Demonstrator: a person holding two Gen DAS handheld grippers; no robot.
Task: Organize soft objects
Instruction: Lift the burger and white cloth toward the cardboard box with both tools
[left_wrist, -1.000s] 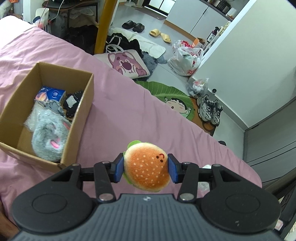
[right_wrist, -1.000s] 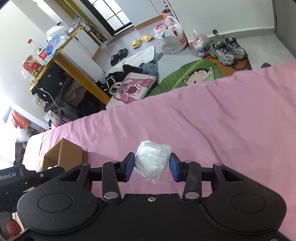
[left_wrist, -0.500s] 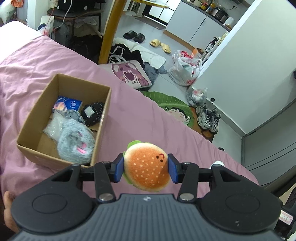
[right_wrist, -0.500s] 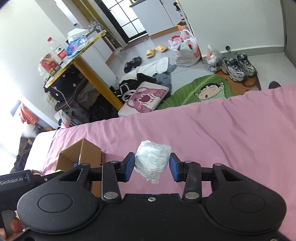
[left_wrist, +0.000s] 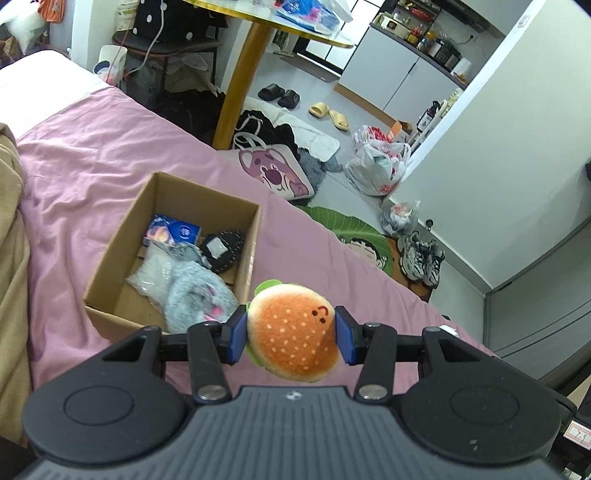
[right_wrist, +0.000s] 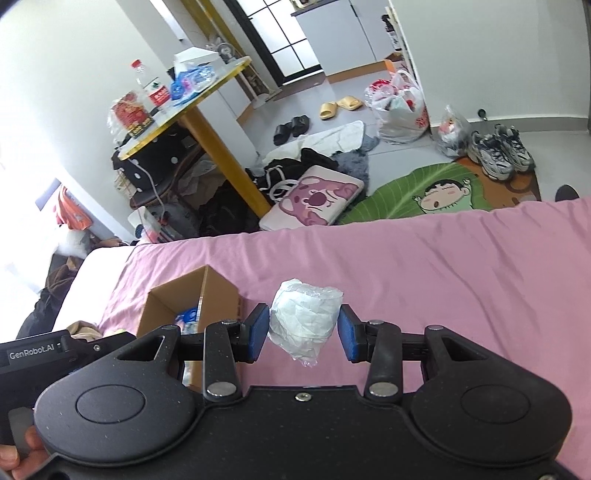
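The left gripper (left_wrist: 291, 334) is clamping a round orange plush hamburger toy (left_wrist: 293, 334) across its sides, just beside the open brown cardboard box (left_wrist: 110, 258) on the pink bed sheet (left_wrist: 92, 155). The right gripper (right_wrist: 303, 332) is pinching a white wad in crinkled clear plastic wrap (right_wrist: 304, 319). Both items are judged light and compressible; the wrap may be slippery.

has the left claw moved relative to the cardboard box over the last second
Yes. The left claw, shut on the burger plush, has pulled back: the cardboard box now sits farther right and smaller.
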